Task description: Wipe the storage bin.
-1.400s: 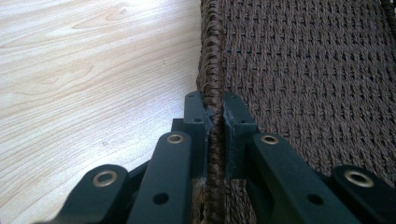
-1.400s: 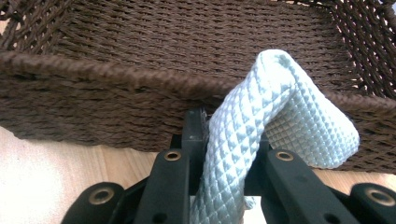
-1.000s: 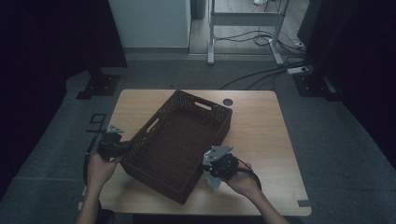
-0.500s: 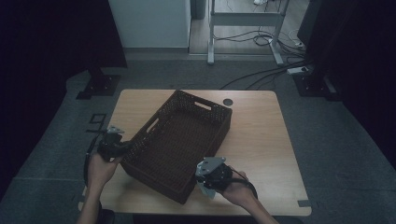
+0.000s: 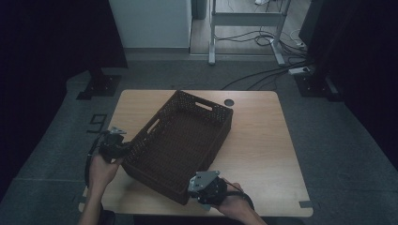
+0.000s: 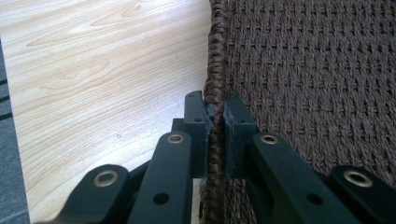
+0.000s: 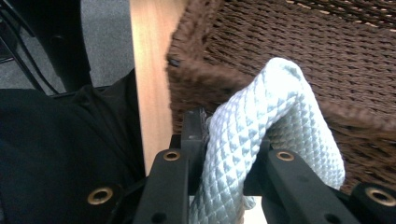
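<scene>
Right claw (image 7: 223,140) clamping rope (image 7: 271,126), seemingly over basket (image 7: 299,51) corner.

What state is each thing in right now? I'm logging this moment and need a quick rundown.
Woven basket: on the table, turned at an angle, nothing visible inside.
Left gripper: shut on the basket's rim.
Right gripper: shut on a pale quilted cloth, at the basket's near corner.
Pale quilted cloth: folded over, held up against the basket's outer wall.
Table: bears the basket.
</scene>
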`<state>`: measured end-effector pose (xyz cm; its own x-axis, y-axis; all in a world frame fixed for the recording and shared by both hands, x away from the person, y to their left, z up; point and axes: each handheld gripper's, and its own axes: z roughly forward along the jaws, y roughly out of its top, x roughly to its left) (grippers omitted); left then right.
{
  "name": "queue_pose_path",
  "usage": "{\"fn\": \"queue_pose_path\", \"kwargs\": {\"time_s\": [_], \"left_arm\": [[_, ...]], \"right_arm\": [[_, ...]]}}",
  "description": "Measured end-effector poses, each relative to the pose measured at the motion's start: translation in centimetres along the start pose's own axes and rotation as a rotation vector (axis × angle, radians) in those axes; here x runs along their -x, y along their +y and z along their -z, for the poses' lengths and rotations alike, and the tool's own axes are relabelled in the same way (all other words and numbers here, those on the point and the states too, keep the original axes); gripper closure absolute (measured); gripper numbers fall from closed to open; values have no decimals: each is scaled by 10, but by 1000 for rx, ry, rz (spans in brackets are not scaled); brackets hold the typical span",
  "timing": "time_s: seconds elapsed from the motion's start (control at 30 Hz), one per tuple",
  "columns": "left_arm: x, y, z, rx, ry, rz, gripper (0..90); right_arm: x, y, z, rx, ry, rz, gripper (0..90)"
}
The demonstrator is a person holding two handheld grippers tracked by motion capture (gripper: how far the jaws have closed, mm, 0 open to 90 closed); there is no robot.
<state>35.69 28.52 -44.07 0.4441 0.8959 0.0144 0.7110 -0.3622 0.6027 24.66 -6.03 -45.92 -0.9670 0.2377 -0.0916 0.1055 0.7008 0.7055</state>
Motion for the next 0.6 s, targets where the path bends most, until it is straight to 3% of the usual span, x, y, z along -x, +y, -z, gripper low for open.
{"fn": "queue_pose_path", "kwargs": {"time_s": [0.17,0.23,0.37,0.6], "left_arm": [[3,0,0,-5,16,4,825],[4,0,0,-8,23,3,824],[4,0,0,-10,22,3,824],[3,0,0,-7,17,6,823]], "right_arm": [[-13,3,-1,20,58,2,749],[-18,6,-2,-3,21,36,747],[-14,2,-3,11,49,2,764],[-14,-3,-13,-23,58,4,764]]}}
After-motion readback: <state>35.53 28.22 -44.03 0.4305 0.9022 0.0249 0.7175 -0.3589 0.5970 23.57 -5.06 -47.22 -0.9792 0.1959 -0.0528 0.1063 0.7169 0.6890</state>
